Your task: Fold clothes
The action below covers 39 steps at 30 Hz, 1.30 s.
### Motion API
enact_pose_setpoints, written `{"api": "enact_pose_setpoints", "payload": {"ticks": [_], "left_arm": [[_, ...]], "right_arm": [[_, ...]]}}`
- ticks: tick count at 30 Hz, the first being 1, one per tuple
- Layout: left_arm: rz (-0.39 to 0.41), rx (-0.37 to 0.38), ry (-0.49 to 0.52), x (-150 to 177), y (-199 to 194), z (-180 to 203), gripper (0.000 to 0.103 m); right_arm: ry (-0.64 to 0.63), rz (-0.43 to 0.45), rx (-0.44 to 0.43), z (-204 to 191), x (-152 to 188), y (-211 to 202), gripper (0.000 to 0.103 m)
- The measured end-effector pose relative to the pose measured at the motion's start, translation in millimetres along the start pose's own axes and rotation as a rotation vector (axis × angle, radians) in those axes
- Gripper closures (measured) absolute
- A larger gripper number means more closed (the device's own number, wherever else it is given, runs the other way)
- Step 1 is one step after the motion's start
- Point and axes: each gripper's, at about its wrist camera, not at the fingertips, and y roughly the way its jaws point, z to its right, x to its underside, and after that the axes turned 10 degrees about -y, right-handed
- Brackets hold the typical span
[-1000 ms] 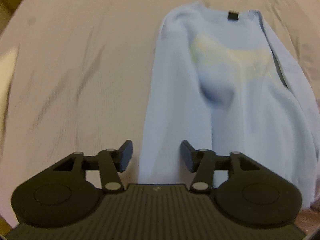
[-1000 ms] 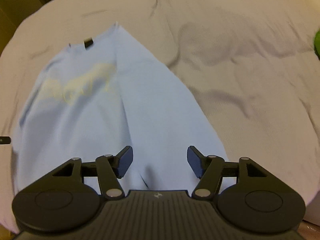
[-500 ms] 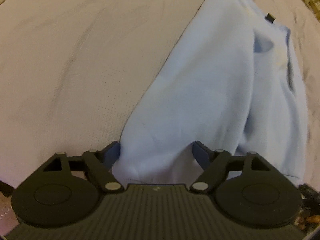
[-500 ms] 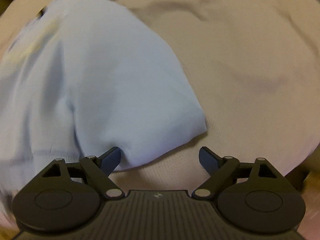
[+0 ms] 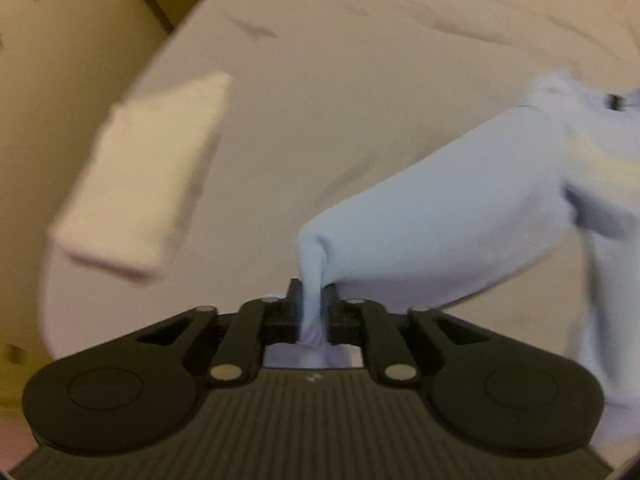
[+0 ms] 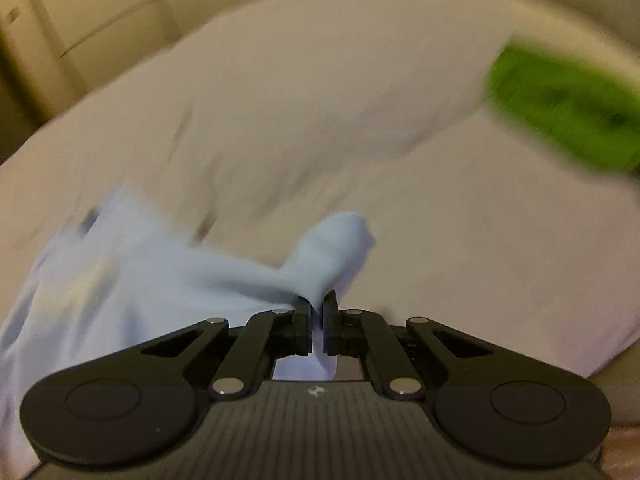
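Left wrist view: the left gripper (image 5: 313, 312) pinches a bunched corner of a light blue sweatshirt (image 5: 460, 216), its two black fingers (image 5: 294, 308) closed narrowly on the fabric. The cloth rises out of the fingers as a twisted strand, then spreads ahead and to the right of them, lifted clear of the pale bed sheet (image 5: 360, 80). A faint yellow print (image 5: 600, 164) shows on the garment at far right. A folded cream-coloured cloth (image 5: 148, 176) lies on the sheet, ahead and well to the left of the fingers; the frame is blurred.

Right wrist view: the right gripper (image 6: 316, 330) clamps another part of the same sweatshirt (image 6: 132, 280), fingers (image 6: 302, 326) almost together with fabric between them. A rounded fold stands just beyond the fingertips, and the rest trails down to the left. A bright green item (image 6: 560, 108), too blurred to identify, sits far ahead on the right, on the bed.
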Motion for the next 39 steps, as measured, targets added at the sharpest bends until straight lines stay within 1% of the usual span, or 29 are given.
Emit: {"api": "enact_pose_setpoints", "payload": {"ticks": [1,3,4,5,6,8,10,12,13,14,16,17,19,20,21,22,23,24,25,26,28,29,32,33,34,35,36,37,39], "left_arm": [[0.0,-0.022,0.006,-7.3,2.7,0.4,0.082],[-0.001,-0.048,0.008,-20.0,6.8,7.0,0.078],[-0.01,-0.024,-0.006,-15.7,5.9,16.1,0.07],[-0.021,0.001,-0.02,-11.1,4.9,24.5,0.061],[-0.053,0.05,-0.044,-3.0,4.5,25.3,0.059],[-0.13,0.154,-0.101,20.4,3.3,31.9,0.059],[-0.246,0.299,-0.165,52.0,5.6,49.9,0.058],[-0.351,0.414,-0.227,75.4,15.2,65.1,0.054],[-0.394,0.465,-0.282,86.4,20.7,71.4,0.05],[-0.436,0.515,-0.336,97.5,26.1,77.7,0.041],[-0.513,0.596,-0.463,116.7,40.7,88.6,0.035],[-0.529,0.608,-0.516,122.0,49.4,91.7,0.035],[-0.552,0.625,-0.594,130.7,62.3,100.8,0.037],[-0.553,0.636,-0.6,131.1,67.0,106.8,0.046],[-0.559,0.641,-0.578,130.1,69.5,114.4,0.058],[-0.57,0.642,-0.538,126.4,66.5,124.5,0.077],[-0.578,0.641,-0.496,122.3,63.0,134.1,0.085],[-0.556,0.633,-0.441,113.0,52.8,138.4,0.088],[-0.535,0.625,-0.389,103.7,42.8,142.6,0.091],[-0.514,0.631,-0.356,94.4,33.5,144.1,0.092],[-0.446,0.663,-0.294,69.8,-9.6,133.5,0.093],[-0.399,0.653,-0.246,59.2,-32.1,128.9,0.093],[-0.337,0.617,-0.111,41.3,-88.8,117.5,0.088],[-0.342,0.552,-0.052,47.5,-93.0,119.8,0.088],[-0.346,0.485,0.007,54.0,-96.5,122.4,0.084],[-0.35,0.408,0.07,65.3,-89.8,129.3,0.078],[-0.38,0.372,0.083,76.4,-78.1,130.0,0.078],[-0.409,0.336,0.097,87.5,-66.3,130.8,0.081],[-0.466,0.268,0.121,109.1,-43.2,131.9,0.08]], "right_arm": [[0.032,0.001,0.043,10.6,-12.0,2.9,0.074],[0.091,-0.031,0.105,28.8,-27.5,10.6,0.053],[0.115,-0.05,0.112,34.5,-30.3,14.3,0.054],[0.132,-0.061,0.085,34.8,-27.3,16.7,0.054],[0.15,-0.076,0.05,33.3,-21.1,19.3,0.052],[0.191,-0.127,-0.058,22.5,4.0,25.8,0.047],[0.256,-0.204,-0.181,7.1,41.9,34.5,0.046],[0.353,-0.321,-0.309,-15.9,87.5,45.1,0.046],[0.403,-0.381,-0.369,-28.7,110.7,49.4,0.046],[0.449,-0.437,-0.425,-42.1,132.8,53.4,0.046],[0.521,-0.518,-0.511,-69.8,169.6,59.4,0.043],[0.539,-0.536,-0.533,-80.7,180.6,60.5,0.042],[0.557,-0.545,-0.563,-100.1,193.8,63.5,0.033],[0.562,-0.544,-0.574,-109.2,198.3,65.3,0.033],[0.563,-0.538,-0.586,-117.5,200.7,66.8,0.031],[0.543,-0.53,-0.596,-124.2,196.6,66.5,0.04],[0.498,-0.53,-0.602,-130.5,187.6,63.7,0.053],[0.453,-0.53,-0.608,-136.7,178.6,60.8,0.081],[0.407,-0.53,-0.613,-143.0,169.6,58.0,0.087],[0.349,-0.527,-0.609,-149.2,158.2,51.3,0.088],[0.177,-0.51,-0.563,-160.9,125.9,21.8,0.09],[0.091,-0.501,-0.539,-166.7,109.7,7.0,0.09],[-0.164,-0.468,-0.463,-184.3,61.1,-37.2,0.089],[-0.249,-0.456,-0.436,-190.1,44.9,-51.9,0.086],[-0.314,-0.464,-0.415,-194.5,35.9,-62.6,0.077],[-0.343,-0.518,-0.407,-197.4,43.0,-62.5,0.062],[-0.374,-0.574,-0.393,-201.8,54.1,-57.2,0.036],[-0.386,-0.609,-0.363,-200.4,67.6,-49.2,0.03],[-0.338,-0.671,-0.295,-185.2,93.0,-28.5,0.035]]}}
